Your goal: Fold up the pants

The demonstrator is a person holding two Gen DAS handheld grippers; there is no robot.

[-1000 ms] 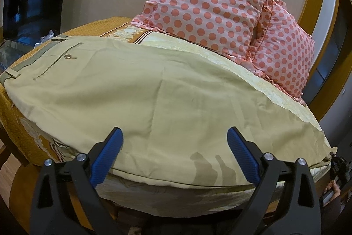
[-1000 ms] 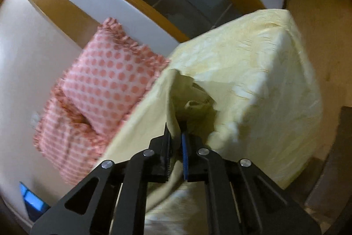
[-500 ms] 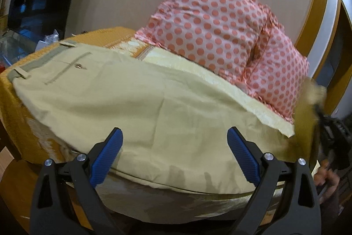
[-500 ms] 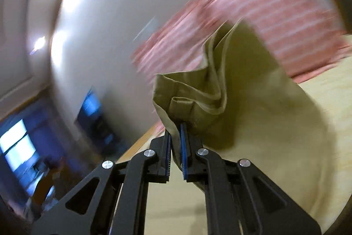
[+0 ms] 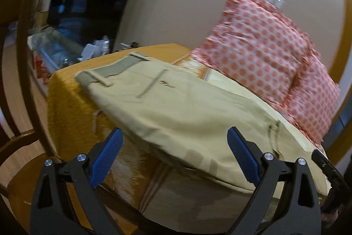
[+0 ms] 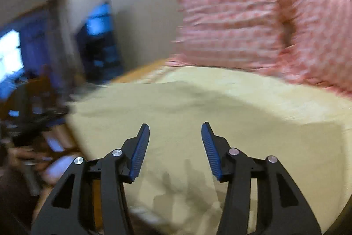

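Khaki cotton pants (image 5: 187,111) lie folded across the yellow bedspread (image 5: 66,107), waistband at the far left, in front of two pink polka-dot pillows (image 5: 264,54). Right gripper (image 6: 175,147), clamped on the hem half a second ago, now has its jaws apart and empty above the cloth. Left gripper (image 5: 176,155) remains spread wide at the near edge, holding nothing.
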